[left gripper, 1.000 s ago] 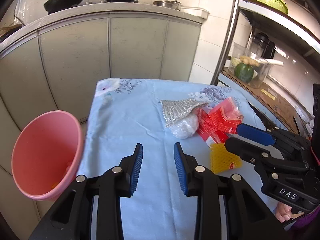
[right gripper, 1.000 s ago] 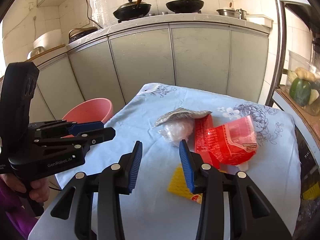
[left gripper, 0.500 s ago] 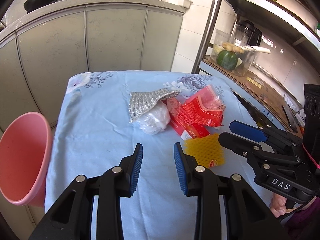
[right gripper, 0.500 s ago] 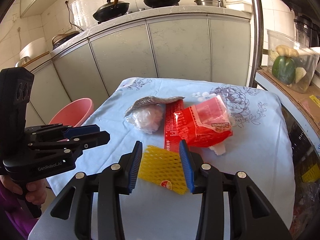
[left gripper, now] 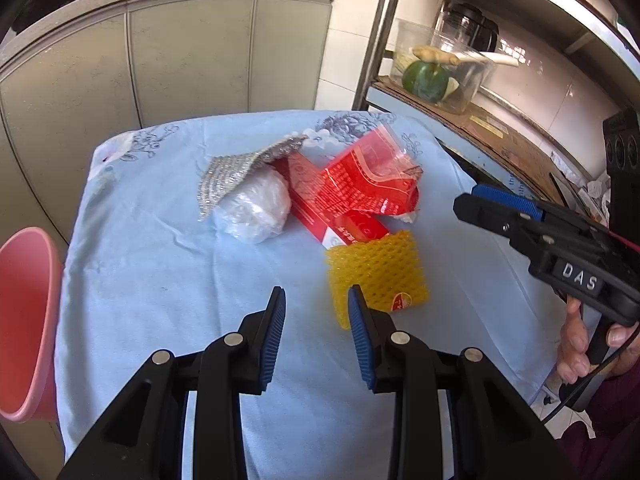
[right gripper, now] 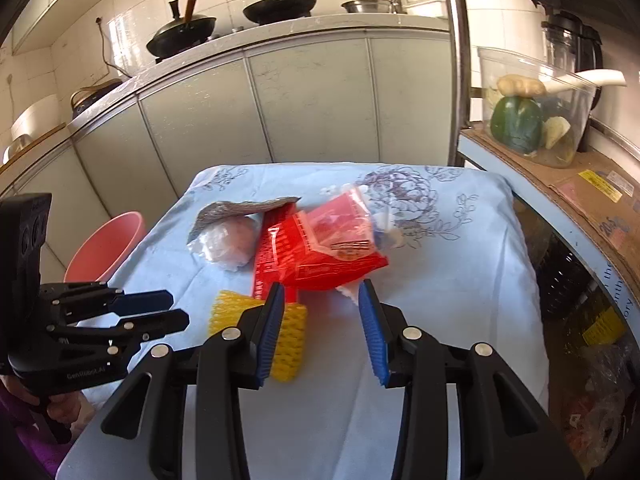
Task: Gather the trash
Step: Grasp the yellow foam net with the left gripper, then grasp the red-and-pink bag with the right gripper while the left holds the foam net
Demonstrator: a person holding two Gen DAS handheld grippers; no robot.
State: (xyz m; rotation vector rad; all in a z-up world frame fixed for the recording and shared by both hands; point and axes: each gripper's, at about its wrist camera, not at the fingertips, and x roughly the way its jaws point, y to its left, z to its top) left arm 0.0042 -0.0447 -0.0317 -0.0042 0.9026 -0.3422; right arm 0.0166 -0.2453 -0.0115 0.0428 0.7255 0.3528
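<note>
Blue floral tablecloth (left gripper: pixel 168 264) — grey kitchen cabinets (left gripper: pixel 192 52)

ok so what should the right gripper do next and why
Probably ease the right gripper forward and down, then close on the red wrapper. Its jaws are open and empty, the wrapper's near edge lies just ahead between them, and the pink bin waits off the table's left edge.

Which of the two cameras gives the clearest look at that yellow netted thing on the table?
The left wrist view. There the yellow foam net lies almost fully exposed on the blue cloth, only its near corner behind a finger of the left tongs. In the right wrist view, the right tongs cover its middle.
</note>
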